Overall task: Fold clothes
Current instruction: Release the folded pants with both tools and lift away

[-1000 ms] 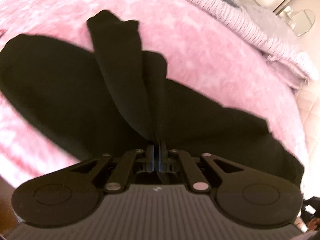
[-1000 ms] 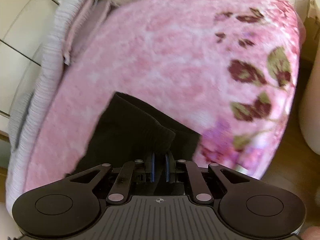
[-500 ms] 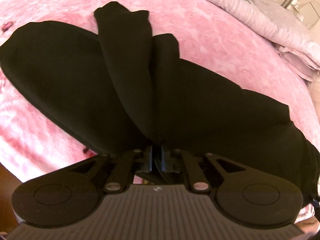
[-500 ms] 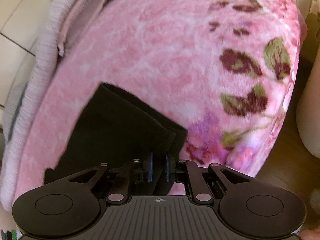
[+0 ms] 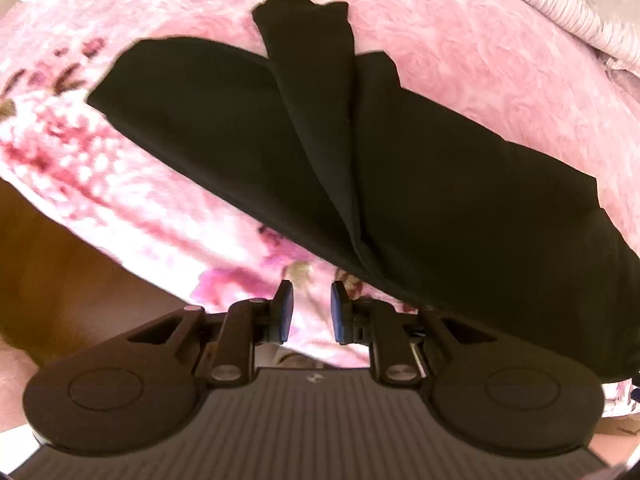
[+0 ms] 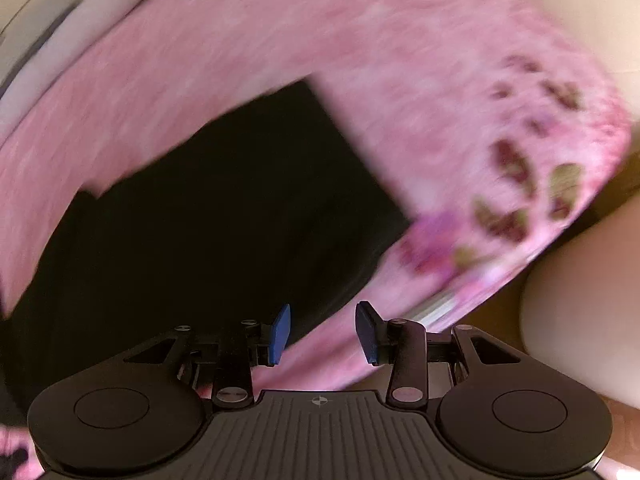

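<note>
My left gripper (image 5: pixel 308 312) points steeply down, its fingers (image 5: pixel 285 308) spreading with nothing between them; the black fabric garment (image 5: pixel 360 152) lies beyond and right of their tips on the pink floral fleece blanket (image 5: pixel 460 40). A second ago they pinched its fold. My right gripper (image 6: pixel 323 332) also opens empty, having let go of the garment, which lies ahead-left.

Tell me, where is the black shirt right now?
The black garment lies on the pink blanket, just beyond both grippers, whose jaws are opening with nothing between them.
</note>
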{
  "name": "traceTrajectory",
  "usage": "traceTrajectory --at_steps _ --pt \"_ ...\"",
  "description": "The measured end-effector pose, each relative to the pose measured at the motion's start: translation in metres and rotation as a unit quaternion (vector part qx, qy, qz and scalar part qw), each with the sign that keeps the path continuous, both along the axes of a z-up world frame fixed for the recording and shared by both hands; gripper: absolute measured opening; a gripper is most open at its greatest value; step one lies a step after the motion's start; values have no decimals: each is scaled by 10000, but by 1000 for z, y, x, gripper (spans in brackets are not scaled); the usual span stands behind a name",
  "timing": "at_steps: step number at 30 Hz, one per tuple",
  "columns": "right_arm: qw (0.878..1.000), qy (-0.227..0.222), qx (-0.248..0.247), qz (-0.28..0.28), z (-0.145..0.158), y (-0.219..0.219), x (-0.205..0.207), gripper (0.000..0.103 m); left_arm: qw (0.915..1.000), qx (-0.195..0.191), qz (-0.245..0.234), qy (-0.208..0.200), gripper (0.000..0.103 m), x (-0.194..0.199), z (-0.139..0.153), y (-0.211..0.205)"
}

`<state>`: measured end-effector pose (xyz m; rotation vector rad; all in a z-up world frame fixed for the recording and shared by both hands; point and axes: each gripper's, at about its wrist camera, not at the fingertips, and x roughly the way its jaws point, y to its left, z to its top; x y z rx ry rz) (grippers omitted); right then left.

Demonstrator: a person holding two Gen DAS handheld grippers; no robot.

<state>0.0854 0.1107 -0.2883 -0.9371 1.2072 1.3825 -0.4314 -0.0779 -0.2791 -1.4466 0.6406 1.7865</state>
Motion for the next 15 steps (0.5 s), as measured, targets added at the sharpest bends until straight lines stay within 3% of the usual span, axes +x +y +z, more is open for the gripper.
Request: traceTrajectory --at_steps 5,9,15 --pt "9968 241 -188 743 17 -6 -43 40 9984 -132 -178 526 20 4 49 5" --pt "9897 255 -89 1408 35 -6 -74 40 9961 -5 -215 855 25 10 82 5" --pt "9833 262 24 1802 46 -5 -98 40 9941 192 -180 1048 28 18 106 1"
